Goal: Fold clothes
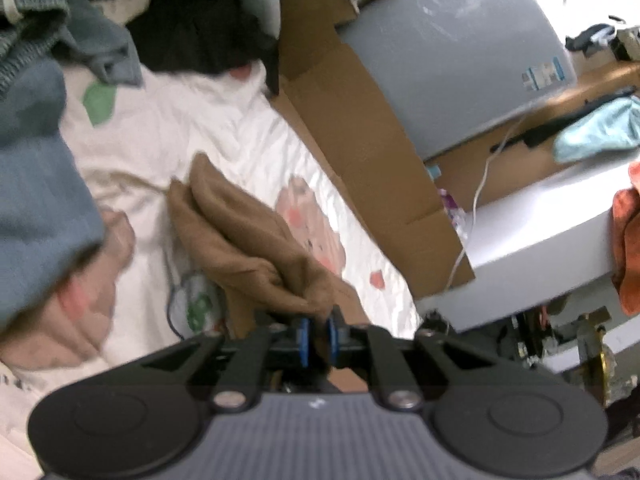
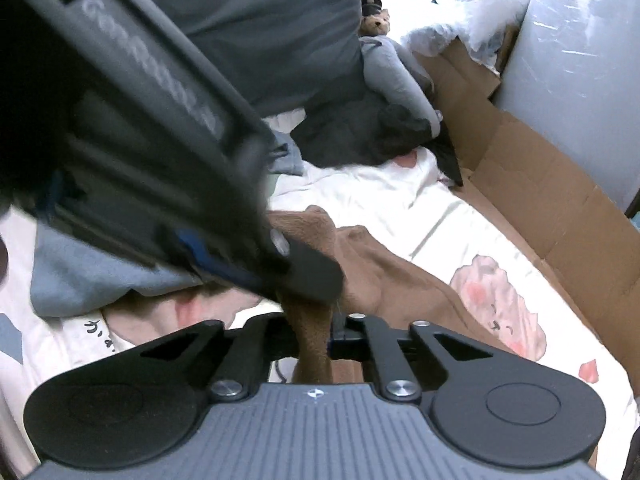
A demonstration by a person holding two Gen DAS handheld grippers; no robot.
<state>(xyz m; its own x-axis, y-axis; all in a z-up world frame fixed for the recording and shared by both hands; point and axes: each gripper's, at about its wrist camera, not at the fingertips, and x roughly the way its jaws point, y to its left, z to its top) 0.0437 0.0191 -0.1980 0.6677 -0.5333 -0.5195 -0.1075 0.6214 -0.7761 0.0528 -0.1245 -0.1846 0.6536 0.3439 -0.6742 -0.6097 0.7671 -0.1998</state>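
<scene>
I'm looking into a lived-in bedroom at home: a bed (image 1: 224,136) under a cartoon-printed sheet, heaped clothes (image 1: 36,40), a teddy bear (image 2: 376,22) by a grey pillow (image 2: 264,28), flattened cardboard (image 1: 360,140) alongside.

Right wrist view: left gripper (image 2: 224,268) body, blurred, blocks upper left, hiding the brown garment (image 2: 380,276) there. Left wrist view: blue-grey cloth (image 1: 36,184) blurred, cut off at left edge.

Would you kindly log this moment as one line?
task: fold clothes | left gripper: shut on brown garment | right gripper: shut on brown garment
</scene>
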